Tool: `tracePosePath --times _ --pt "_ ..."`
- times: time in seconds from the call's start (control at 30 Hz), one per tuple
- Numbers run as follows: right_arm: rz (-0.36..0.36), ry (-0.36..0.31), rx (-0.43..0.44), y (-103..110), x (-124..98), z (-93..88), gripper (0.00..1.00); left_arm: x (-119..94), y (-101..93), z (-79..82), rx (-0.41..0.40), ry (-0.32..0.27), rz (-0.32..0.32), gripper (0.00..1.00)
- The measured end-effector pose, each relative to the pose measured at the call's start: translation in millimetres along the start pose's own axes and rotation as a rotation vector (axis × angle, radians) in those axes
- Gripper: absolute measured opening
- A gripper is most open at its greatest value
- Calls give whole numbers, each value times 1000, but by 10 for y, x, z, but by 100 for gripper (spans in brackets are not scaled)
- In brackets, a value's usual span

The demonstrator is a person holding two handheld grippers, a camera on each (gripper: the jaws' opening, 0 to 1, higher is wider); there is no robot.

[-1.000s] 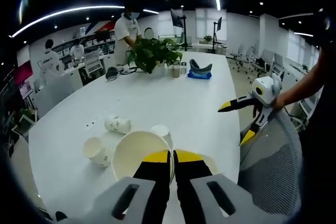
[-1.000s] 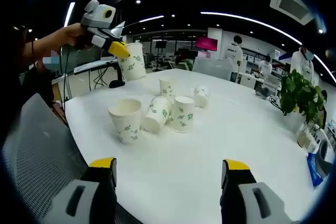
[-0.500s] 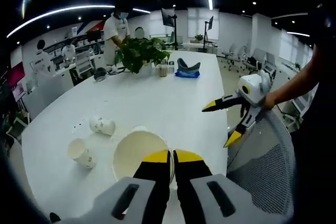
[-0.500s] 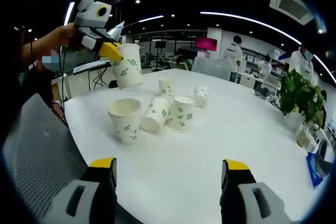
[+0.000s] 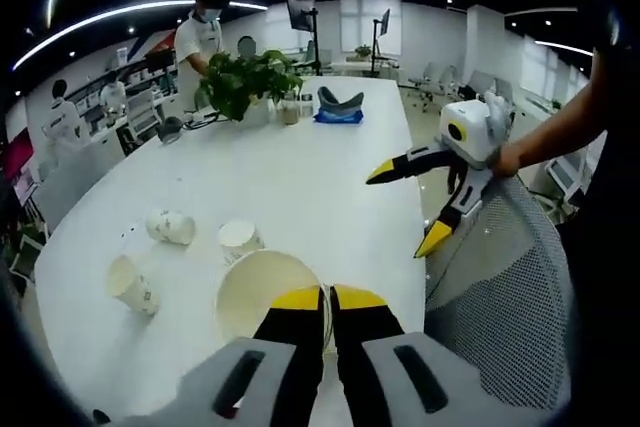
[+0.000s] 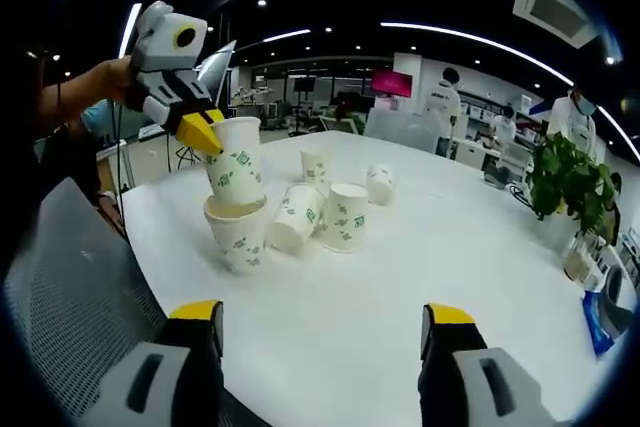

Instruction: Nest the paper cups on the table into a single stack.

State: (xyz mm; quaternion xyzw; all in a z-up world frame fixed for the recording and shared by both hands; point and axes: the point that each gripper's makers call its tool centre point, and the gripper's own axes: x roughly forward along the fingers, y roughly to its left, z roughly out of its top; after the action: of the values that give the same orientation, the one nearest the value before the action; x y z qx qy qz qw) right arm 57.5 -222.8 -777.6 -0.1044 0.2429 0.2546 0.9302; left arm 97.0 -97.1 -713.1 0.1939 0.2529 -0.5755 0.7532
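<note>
Left gripper (image 6: 205, 127) pinches the rim of a paper cup (image 6: 235, 162), its base sunk into the mouth of an upright cup (image 6: 236, 234) near the bench (image 6: 420, 247) edge; the right gripper view shows this nesting, while the left gripper view looks down into the held cup's round, plain white inside. Right gripper (image 5: 405, 202) hangs wide apart and empty beside a mesh chair (image 5: 510, 297). Other cups, white with green print, cluster behind: one tipped (image 6: 297, 215), three upright.
</note>
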Motion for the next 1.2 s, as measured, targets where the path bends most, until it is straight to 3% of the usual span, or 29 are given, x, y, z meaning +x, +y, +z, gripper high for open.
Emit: tracePosePath --times 0.3,0.77,0.97,1.2 --pt "-5 3 -1 0 -4 2 81 256 -98 -281 8 72 -34 1" --pt "-12 14 -10 -17 -4 -22 80 429 -138 -525 -47 121 -91 4" --pt "-13 18 -12 -13 -3 -23 80 489 -136 -601 -63 129 -99 4" --pt "-15 22 -12 -26 -2 -37 80 535 -170 -582 -74 127 -112 6"
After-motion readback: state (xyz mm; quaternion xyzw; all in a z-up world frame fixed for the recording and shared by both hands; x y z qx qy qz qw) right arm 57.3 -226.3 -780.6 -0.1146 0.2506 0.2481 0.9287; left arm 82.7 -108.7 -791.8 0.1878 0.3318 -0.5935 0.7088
